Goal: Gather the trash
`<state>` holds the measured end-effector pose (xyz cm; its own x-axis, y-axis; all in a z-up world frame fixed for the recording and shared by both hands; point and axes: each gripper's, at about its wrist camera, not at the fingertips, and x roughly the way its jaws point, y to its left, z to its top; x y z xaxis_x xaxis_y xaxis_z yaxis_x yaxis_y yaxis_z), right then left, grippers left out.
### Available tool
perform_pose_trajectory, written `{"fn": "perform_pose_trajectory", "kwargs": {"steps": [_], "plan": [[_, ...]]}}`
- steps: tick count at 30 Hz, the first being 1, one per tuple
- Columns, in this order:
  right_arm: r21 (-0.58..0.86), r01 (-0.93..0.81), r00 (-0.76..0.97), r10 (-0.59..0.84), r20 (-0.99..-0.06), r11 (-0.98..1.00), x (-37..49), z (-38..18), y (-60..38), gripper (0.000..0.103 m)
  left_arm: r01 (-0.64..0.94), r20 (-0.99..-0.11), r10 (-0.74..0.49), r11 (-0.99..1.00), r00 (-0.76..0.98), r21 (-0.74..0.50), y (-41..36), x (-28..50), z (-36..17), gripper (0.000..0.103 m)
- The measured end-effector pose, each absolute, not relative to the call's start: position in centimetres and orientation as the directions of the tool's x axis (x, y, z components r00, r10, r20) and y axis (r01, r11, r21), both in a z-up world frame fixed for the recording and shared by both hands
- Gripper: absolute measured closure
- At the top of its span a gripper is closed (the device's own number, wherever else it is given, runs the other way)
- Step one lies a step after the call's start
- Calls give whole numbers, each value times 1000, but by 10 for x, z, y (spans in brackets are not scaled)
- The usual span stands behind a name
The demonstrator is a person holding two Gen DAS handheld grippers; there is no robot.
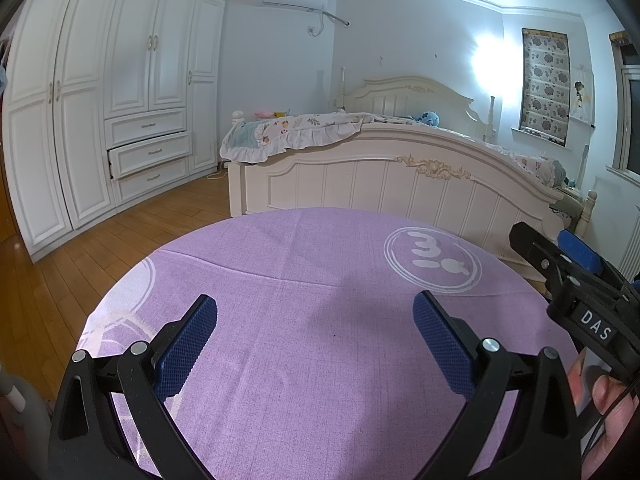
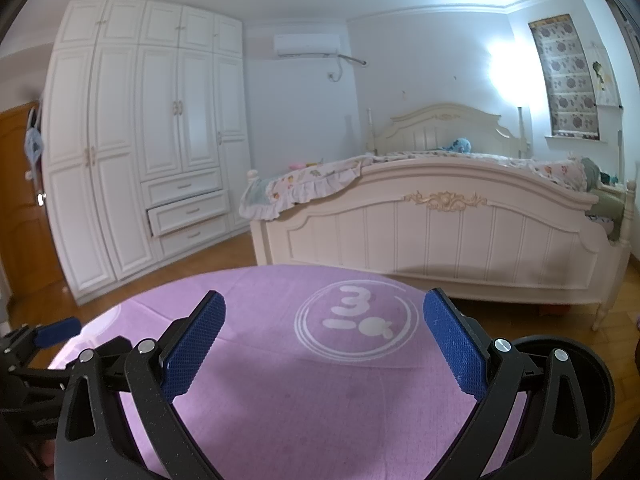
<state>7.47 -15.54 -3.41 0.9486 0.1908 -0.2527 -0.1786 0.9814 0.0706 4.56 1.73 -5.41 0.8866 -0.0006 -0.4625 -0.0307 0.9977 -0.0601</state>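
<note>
— Any trash on the counter (image 1: 320,264)?
— None to be seen. Only a purple cloth (image 1: 280,368), bare from near edge to far edge, with a white ring mark (image 2: 356,322) toward the far right side.
— State of the left gripper (image 1: 315,312)?
— Fingers spread wide, nothing between them. Hovers over the near edge, pointing toward the far edge and the bed (image 1: 400,188) beyond.
— And the right gripper (image 2: 324,312)?
— Same: fingers wide apart, holding nothing, aimed across the counter at the ring mark. Sits just to the right of the left one.
— So which way to the trash?
— Cannot tell. No direction to take, no long axis to line up on, neither hand nearer. Probably off the counter, or outside both views.
— Anything likely to receive it?
— Maybe a dark round tub (image 2: 592,380) off the right edge of the counter, lower down, close by the right gripper. Possibly a bin, though partly hidden behind a finger.
— Next, then?
— Likely a look-around first: sweep a camera along the edges and down to the floor (image 1: 120,240) before committing. If a bin, better placed for the right hand's drop.
</note>
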Motion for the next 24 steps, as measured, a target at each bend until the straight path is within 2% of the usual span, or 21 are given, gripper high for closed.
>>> {"fn": "perform_pose_trajectory", "kwargs": {"steps": [24], "plan": [[73,-177,949,190,-251,981,75,-35,-154,5,-31,-466,3,998,885,-53,19,48,-55,5]]}}
